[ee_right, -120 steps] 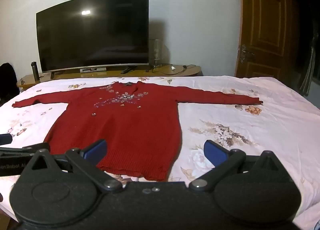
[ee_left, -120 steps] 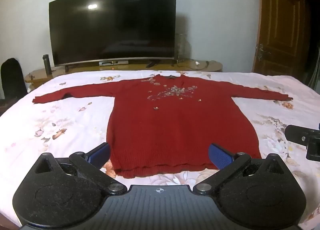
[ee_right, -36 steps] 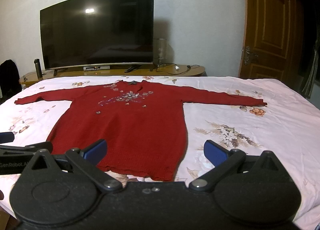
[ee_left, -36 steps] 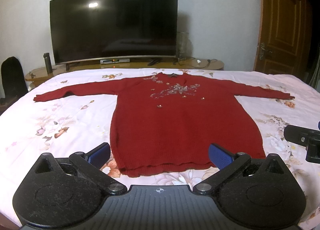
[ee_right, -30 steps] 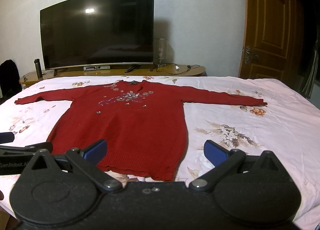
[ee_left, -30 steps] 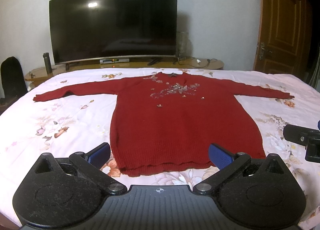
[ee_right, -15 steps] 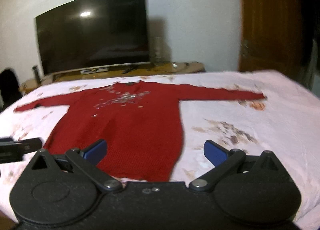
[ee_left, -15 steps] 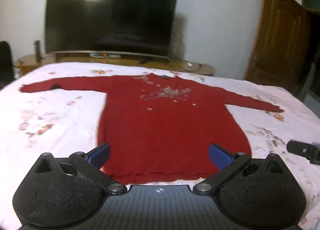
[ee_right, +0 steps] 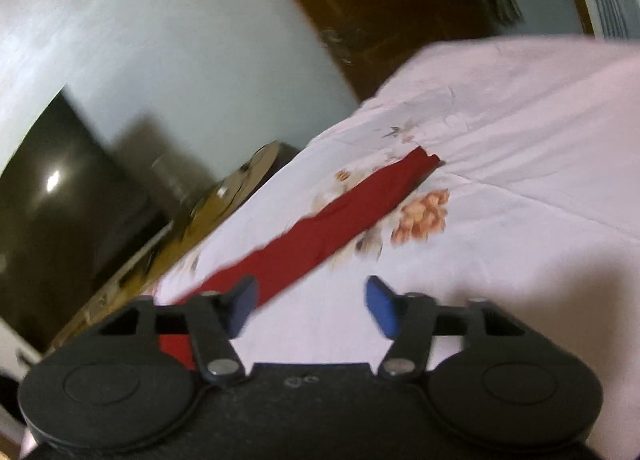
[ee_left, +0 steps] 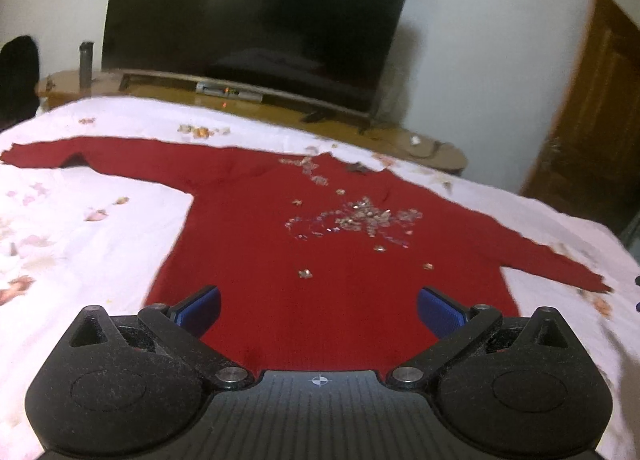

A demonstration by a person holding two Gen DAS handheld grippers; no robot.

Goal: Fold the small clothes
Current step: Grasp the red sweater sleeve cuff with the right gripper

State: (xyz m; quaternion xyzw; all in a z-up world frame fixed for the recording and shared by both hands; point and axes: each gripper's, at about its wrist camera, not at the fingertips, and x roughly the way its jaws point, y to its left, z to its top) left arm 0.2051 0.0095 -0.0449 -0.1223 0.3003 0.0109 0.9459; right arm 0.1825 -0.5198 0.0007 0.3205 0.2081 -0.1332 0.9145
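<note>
Lying flat beneath the left tongs (ee_left: 319, 310), the red sweater (ee_left: 304, 244).

We see the left gripper (ee_left: 318, 310) from its own camera, pointing forward and down, jaws spread wide, blue pads (ee_left: 200, 308) well apart with nothing pressed between them. Our right gripper (ee_right: 310, 306) is rolled hard to one side, view tilted and blurred. Its jaws have just been closing and now stand half-open; pads (ee_right: 382, 306) touch nothing, nothing gripped.
</note>
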